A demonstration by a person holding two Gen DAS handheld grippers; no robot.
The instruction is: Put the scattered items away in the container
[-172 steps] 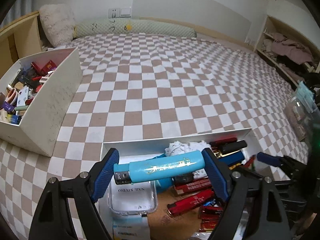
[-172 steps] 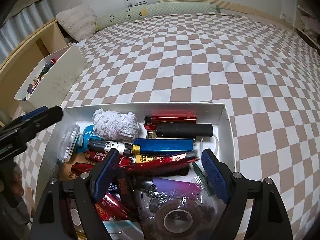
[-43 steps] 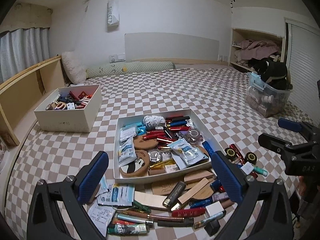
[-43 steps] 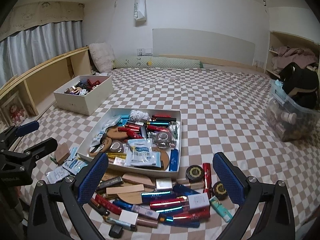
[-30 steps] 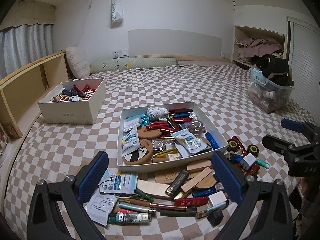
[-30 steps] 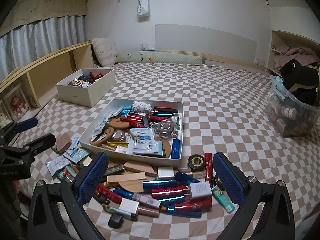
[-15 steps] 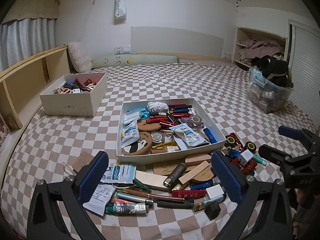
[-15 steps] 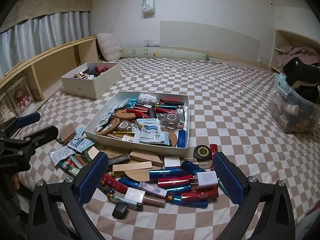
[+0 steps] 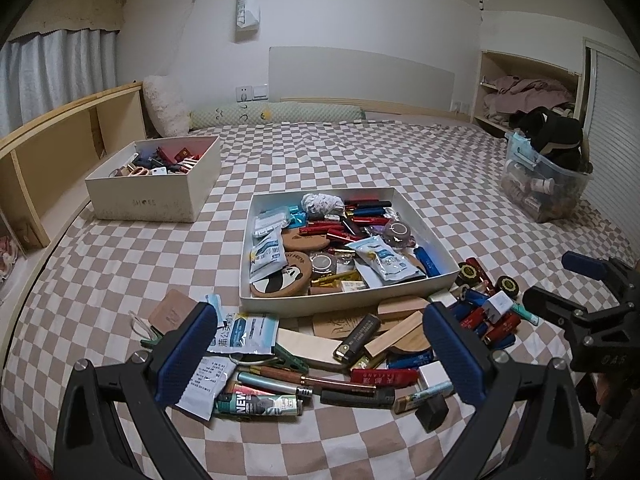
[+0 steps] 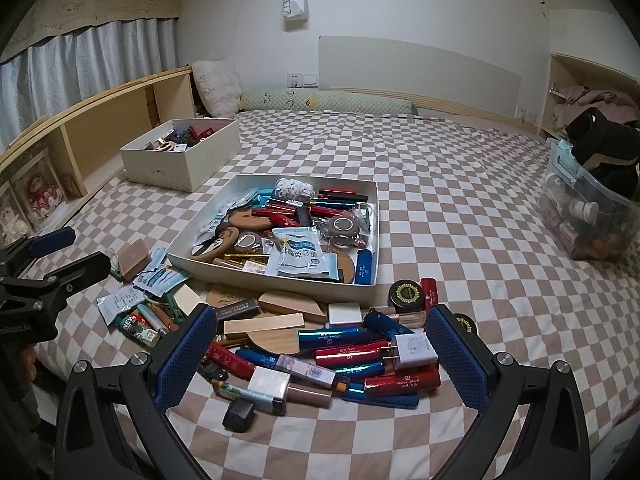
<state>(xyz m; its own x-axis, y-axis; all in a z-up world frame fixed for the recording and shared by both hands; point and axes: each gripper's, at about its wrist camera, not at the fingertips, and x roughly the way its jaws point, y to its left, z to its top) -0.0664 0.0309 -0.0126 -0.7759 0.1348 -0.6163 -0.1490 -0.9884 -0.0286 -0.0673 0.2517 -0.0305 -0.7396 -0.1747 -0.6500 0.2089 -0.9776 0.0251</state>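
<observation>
Right wrist view: the right gripper, released and empty, hangs right above the near pile's red tube, lying left-to-right.

Three containers stood on the bed: one shallow white tray, one deeper white box beyond the tray's left corner, and one clear plastic bin well to the tray's right. Two round black-and-gold tins lay just before the tray's right front corner. One white charger plug, one small black cube and one long pale wooden block lay in the loose pile before the tray. The tubes there were too many and too overlapped to count.
</observation>
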